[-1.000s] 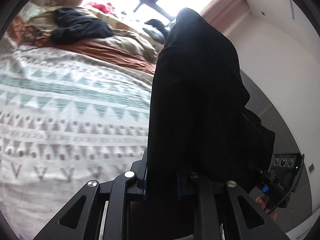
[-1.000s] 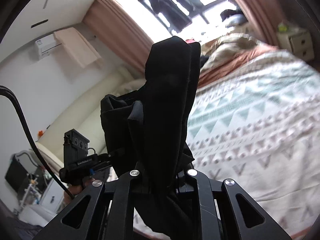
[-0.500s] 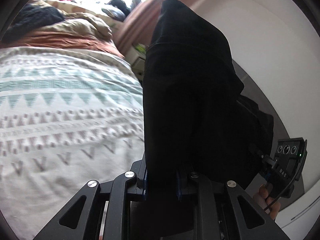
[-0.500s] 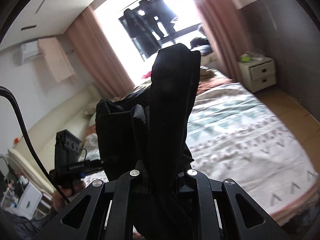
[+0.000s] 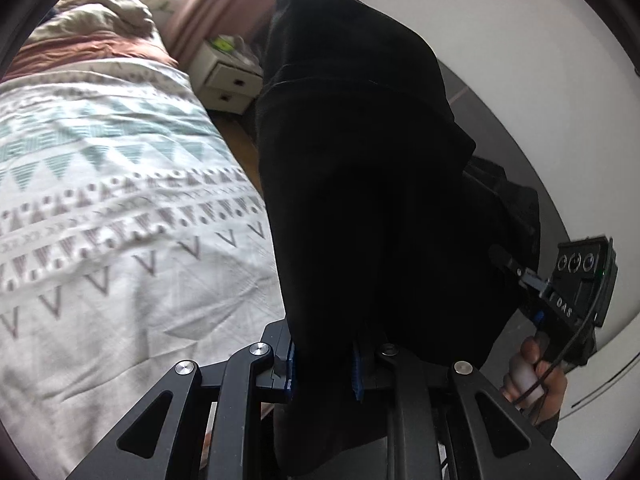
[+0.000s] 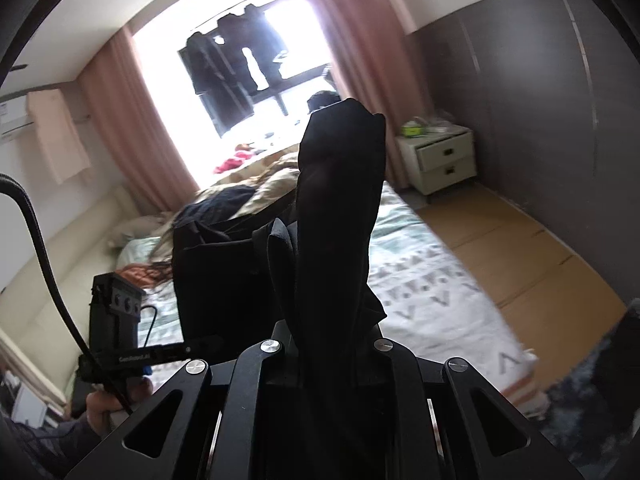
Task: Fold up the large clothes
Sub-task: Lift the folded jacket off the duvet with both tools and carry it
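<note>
Bed with white, teal-triangle patterned cover point(image 5: 120, 184): over the last second your views have swung from its far pile toward the white two-drawer nightstand point(image 6: 440, 160), so you are turning, not yet laying down. Large black garment point(image 5: 360, 168): held aloft between both tools, clear of the bed. Left claw point(image 5: 324, 364) and right claw point(image 6: 326, 344): each pinching a bunched edge of it, so the fold proper is likely still ahead.

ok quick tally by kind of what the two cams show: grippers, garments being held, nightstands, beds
grippers: 2, left gripper and right gripper, each clamped on the cloth
held garments: 1, black garment spanning both
nightstands: 1, white nightstand
beds: 1, bed with patterned cover
total: 5
</note>
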Demonstrator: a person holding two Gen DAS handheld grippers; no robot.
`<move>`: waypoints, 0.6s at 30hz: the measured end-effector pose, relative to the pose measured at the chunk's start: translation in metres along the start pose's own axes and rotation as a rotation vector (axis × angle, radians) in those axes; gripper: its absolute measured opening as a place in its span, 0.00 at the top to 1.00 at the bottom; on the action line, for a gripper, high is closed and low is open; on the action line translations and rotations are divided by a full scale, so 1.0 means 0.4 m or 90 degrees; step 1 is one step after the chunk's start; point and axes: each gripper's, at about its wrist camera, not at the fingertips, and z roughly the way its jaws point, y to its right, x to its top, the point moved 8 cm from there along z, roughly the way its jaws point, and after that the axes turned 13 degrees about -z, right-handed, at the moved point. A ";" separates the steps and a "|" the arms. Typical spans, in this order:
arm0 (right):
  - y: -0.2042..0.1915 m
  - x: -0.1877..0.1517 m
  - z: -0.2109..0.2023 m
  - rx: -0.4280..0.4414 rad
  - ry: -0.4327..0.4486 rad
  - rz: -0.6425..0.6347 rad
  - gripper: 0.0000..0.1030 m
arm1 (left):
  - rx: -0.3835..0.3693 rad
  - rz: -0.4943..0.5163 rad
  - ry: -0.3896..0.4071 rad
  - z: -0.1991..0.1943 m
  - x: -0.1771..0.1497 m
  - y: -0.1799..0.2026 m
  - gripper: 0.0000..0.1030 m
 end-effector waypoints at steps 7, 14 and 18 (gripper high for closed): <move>0.125 0.014 0.071 -0.034 -0.038 0.011 0.86 | 0.012 -0.013 -0.041 0.154 0.054 -0.037 0.80; 0.249 -0.005 0.313 -0.034 -0.117 0.013 0.86 | 0.049 -0.069 -0.066 0.282 0.129 -0.165 0.80; 0.295 -0.015 0.451 -0.038 -0.161 0.002 0.86 | 0.077 -0.084 -0.079 0.344 0.161 -0.235 0.80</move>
